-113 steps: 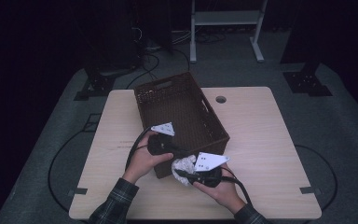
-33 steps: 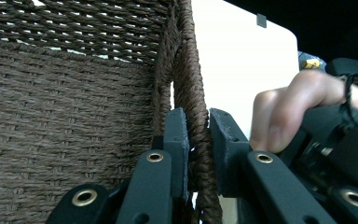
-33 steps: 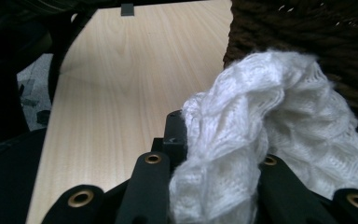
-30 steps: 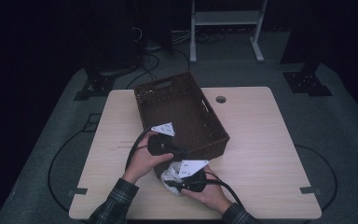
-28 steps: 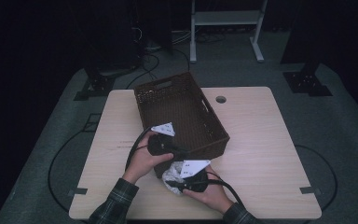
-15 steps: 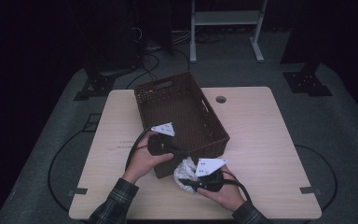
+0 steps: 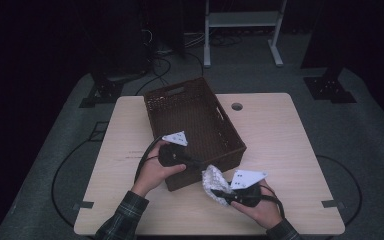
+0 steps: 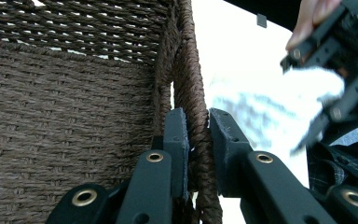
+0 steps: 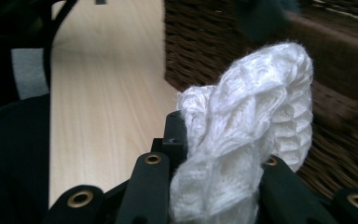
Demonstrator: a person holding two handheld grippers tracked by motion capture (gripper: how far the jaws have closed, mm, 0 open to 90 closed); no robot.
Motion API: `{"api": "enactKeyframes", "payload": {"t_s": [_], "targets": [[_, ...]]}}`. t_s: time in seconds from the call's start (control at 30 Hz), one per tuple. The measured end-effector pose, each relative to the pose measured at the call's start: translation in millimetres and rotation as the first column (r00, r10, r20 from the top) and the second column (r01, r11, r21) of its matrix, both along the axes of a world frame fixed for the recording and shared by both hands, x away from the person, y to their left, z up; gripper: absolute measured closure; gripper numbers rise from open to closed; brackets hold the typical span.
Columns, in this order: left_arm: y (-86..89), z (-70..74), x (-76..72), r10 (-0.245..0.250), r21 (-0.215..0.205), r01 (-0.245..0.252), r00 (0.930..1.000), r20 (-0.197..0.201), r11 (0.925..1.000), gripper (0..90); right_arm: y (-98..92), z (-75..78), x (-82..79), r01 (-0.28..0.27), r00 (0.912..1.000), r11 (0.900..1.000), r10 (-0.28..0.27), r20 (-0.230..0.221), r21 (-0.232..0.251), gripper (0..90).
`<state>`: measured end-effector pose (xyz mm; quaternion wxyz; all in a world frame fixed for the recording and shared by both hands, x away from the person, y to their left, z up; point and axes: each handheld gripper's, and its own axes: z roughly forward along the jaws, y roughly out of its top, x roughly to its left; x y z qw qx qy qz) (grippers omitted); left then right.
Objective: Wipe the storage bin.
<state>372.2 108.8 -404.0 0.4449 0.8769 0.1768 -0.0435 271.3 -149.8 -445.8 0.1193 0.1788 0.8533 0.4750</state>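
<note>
Now | white cloth [image 9: 242, 135] pinched between right gripper [image 9: 214, 140] jaws | left gripper [image 8: 198, 135] jaws clamp basket rim [image 8: 186, 70]

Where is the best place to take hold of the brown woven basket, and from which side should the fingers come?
Grip the basket at its thick braided rim, coming from above the near wall with one finger inside and one outside. The rim is a narrow ridge on an upright wall, so it fits between the fingers; the left gripper already clamps it this way.

One woven basket [image 7: 195, 107], one white knitted cloth [image 7: 212, 181], two grippers and one wooden table [image 7: 275, 130] are counted in the scene.
</note>
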Motion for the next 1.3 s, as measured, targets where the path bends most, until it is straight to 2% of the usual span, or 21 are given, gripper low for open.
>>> {"api": "enactKeyframes", "payload": {"t_s": [0.17,0.2,0.3,0.47,0.5,0.57,0.6,0.63,0.67,0.7,0.73,0.77,0.8,0.83,0.9,0.93,1.13,1.17,1.2,1.23,1.3], "targets": [[0.3,0.0,0.4,-0.002,0.003,0.002,1.0000,-0.001,1.0000,76.8,-26.0,2.1,0.9,0.069,0.9976,0.998,-0.069,0.003,0.007,75.3],[0.1,0.0,0.1,0.001,0.000,-0.001,1.0000,-0.004,1.0000,76.7,-36.3,2.5,1.8,0.103,0.9945,0.995,-0.103,0.021,-0.009,75.3],[0.3,0.2,0.3,-0.001,0.002,0.001,1.0000,-0.006,1.0000,76.7,-44.4,3.3,2.2,0.127,0.9917,0.992,-0.127,0.021,-0.007,75.3],[0.3,0.2,0.2,0.001,0.002,-0.001,1.0000,-0.006,1.0000,76.6,-68.0,4.7,3.4,0.196,0.9802,0.981,-0.196,0.027,-0.001,75.2],[0.1,0.2,0.1,0.001,0.002,-0.001,1.0000,-0.001,1.0000,76.5,-79.5,4.7,4.1,0.232,0.9723,0.973,-0.232,0.032,-0.007,75.2],[0.0,0.2,0.1,0.001,0.003,-0.001,1.0000,0.000,1.0000,76.5,-83.5,4.9,4.6,0.241,0.9701,0.971,-0.240,0.033,-0.009,75.2],[0.0,0.3,0.5,-0.001,0.003,0.001,1.0000,0.000,1.0000,76.5,-94.3,4.8,7.0,0.277,0.9604,0.961,-0.276,0.039,-0.015,75.2],[0.0,0.3,0.5,-0.001,0.003,0.001,1.0000,0.000,1.0000,76.5,-94.3,4.8,7.0,0.277,0.9604,0.961,-0.276,0.039,-0.015,75.2],[0.0,0.3,0.5,-0.001,0.003,0.001,1.0000,-0.001,1.0000,76.5,-107.1,3.2,13.7,0.327,0.9445,0.945,-0.326,0.043,-0.023,75.1],[0.0,0.3,0.5,-0.001,0.003,0.001,1.0000,-0.001,1.0000,76.5,-107.1,3.2,13.7,0.327,0.9445,0.945,-0.326,0.043,-0.023,75.1],[0.0,0.3,0.4,-0.001,0.004,0.001,1.0000,0.000,1.0000,76.5,-115.9,1.8,21.0,0.364,0.9306,0.931,-0.363,0.048,-0.027,75.2],[0.0,0.3,0.4,-0.001,0.004,0.001,1.0000,0.000,1.0000,76.5,-115.9,1.8,21.0,0.364,0.9306,0.931,-0.363,0.048,-0.027,75.2],[0.0,0.3,0.3,0.000,0.004,0.000,1.0000,0.000,1.0000,76.5,-123.0,-0.5,30.0,0.404,0.9143,0.913,-0.402,0.047,-0.045,75.2],[0.0,0.3,0.3,0.000,0.004,0.000,1.0000,0.000,1.0000,76.5,-126.0,-2.1,35.0,0.419,0.9078,0.907,-0.417,0.044,-0.050,75.2],[0.0,0.3,0.1,0.001,0.003,-0.001,1.0000,0.000,1.0000,76.5,-128.4,-3.6,39.4,0.430,0.9026,0.901,-0.429,0.039,-0.055,75.1],[0.0,0.2,0.1,0.001,0.003,-0.001,1.0000,0.000,1.0000,76.5,-131.5,-6.6,46.8,0.450,0.8930,0.890,-0.448,0.041,-0.069,75.1],[0.0,0.2,0.2,0.001,0.003,-0.001,1.0000,-0.001,1.0000,76.5,-142.0,-18.6,63.9,0.512,0.8583,0.851,-0.512,0.027,-0.116,74.7],[0.0,0.2,0.2,0.001,0.003,-0.001,1.0000,-0.001,1.0000,76.5,-142.0,-18.6,63.9,0.512,0.8583,0.851,-0.512,0.027,-0.116,74.7],[-0.1,0.3,0.1,0.001,0.003,-0.001,1.0000,0.000,1.0000,76.4,-146.5,-22.4,66.8,0.526,0.8486,0.842,-0.529,0.012,-0.122,74.1],[-0.1,0.3,0.2,0.001,0.003,-0.001,1.0000,0.000,1.0000,76.4,-146.5,-22.4,66.8,0.526,0.8486,0.842,-0.529,0.012,-0.122,74.1],[-0.3,0.7,-0.1,0.002,0.008,-0.002,1.0000,0.002,1.0000,76.3,-150.3,-27.7,69.4,0.535,0.8398,0.832,-0.543,-0.015,-0.144,73.2]]}}
